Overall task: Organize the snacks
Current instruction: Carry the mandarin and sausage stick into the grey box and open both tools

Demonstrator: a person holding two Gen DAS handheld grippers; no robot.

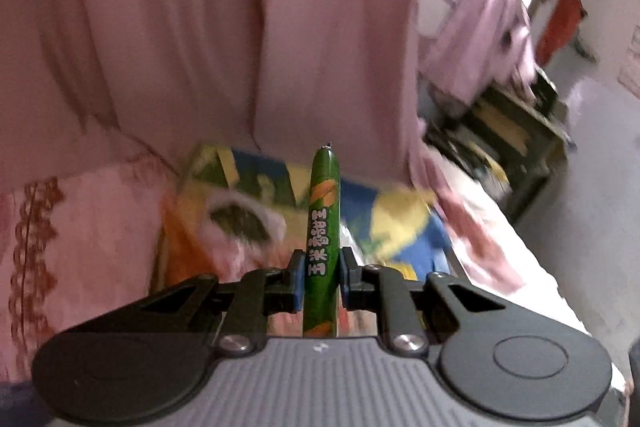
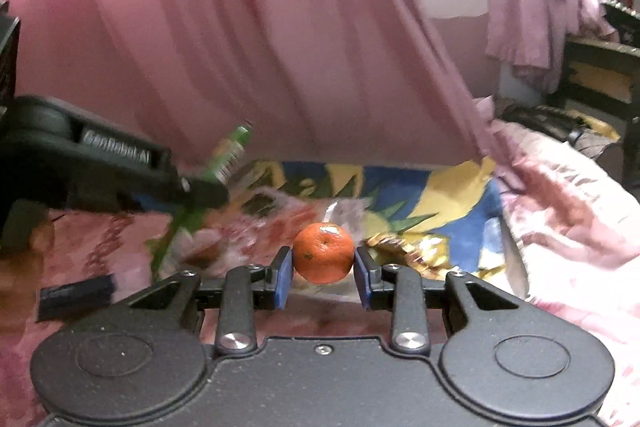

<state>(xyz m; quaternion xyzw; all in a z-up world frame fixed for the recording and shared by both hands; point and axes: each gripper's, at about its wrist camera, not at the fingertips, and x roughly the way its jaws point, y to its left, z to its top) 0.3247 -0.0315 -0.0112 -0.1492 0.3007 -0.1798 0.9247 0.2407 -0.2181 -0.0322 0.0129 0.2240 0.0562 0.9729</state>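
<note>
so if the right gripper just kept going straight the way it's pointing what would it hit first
Probably the colourful patterned sheet on the bed, just beyond the orange clamped in the right gripper, and then the pink curtain behind it. Depth is hard to judge here.

White Chinese characters run down the green sausage stick (image 1: 322,227) that my left gripper (image 1: 321,277) pinches; the bottom two look like 米 and 王, the ones above I cannot make out. In my right wrist view, pale raised lettering on the side of that left gripper (image 2: 116,151) reads roughly "GenRobot.AI", though blur softens it. I can read nothing else.
</note>
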